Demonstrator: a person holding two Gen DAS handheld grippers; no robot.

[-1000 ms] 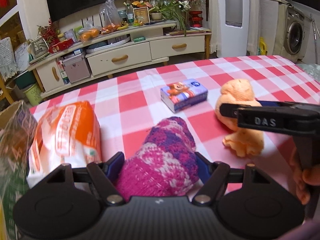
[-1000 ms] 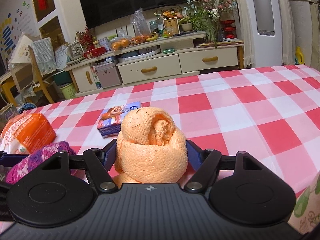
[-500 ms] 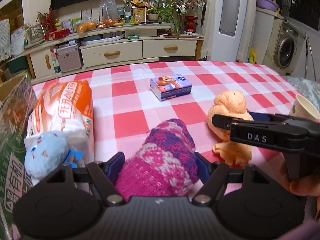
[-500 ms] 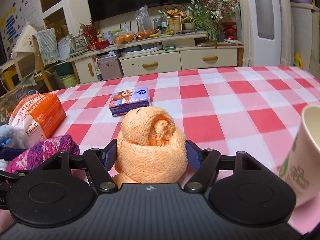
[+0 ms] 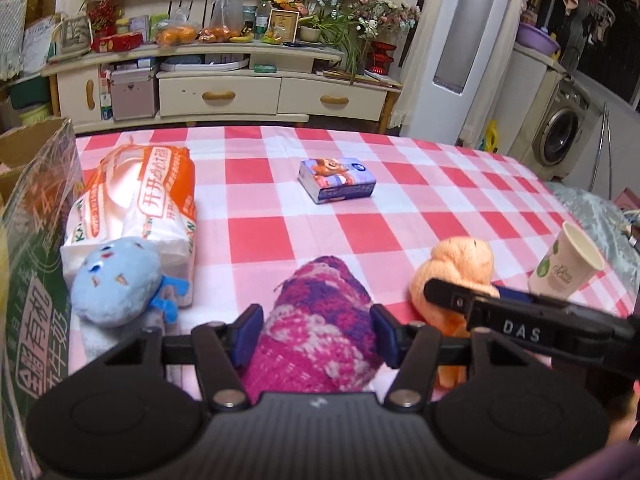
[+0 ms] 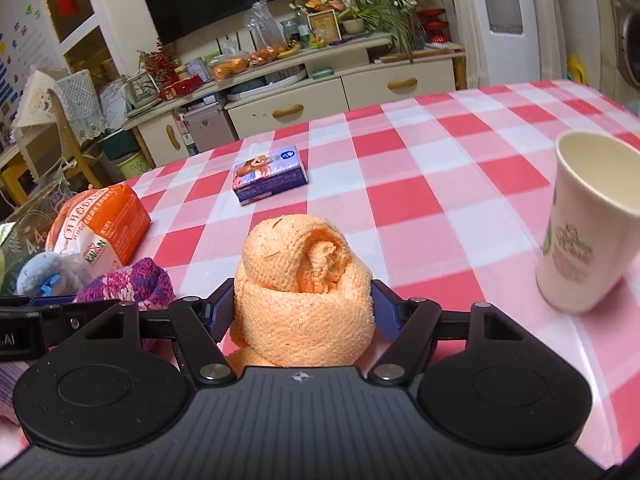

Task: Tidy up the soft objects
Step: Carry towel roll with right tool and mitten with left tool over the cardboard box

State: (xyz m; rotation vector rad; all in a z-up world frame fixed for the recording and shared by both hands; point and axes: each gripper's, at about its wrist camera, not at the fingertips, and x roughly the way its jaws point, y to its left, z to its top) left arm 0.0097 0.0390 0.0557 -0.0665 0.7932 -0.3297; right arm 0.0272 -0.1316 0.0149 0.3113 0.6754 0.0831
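Note:
A pink-and-purple knitted roll (image 5: 320,320) sits between the blue pads of my left gripper (image 5: 318,332), whose jaws are closing and squeezing it just above the checked tablecloth. My right gripper (image 6: 303,308) is shut on a rolled orange towel (image 6: 304,280). In the left wrist view that orange towel (image 5: 460,264) hangs to the right of the knitted roll. A blue plush toy (image 5: 116,280) lies at the left against an orange-and-white tissue bag (image 5: 140,196).
A cardboard box (image 5: 32,240) stands at the table's left edge. A small blue tissue pack (image 5: 338,180) lies mid-table. A paper cup (image 6: 588,220) stands close on the right of the right gripper. Beyond the table's far edge is a TV cabinet (image 5: 220,88).
Both grippers have shifted across the table with their loads. The blue plush toy, the box and the paper cup have come into view. The left jaws have narrowed on the knitted roll.

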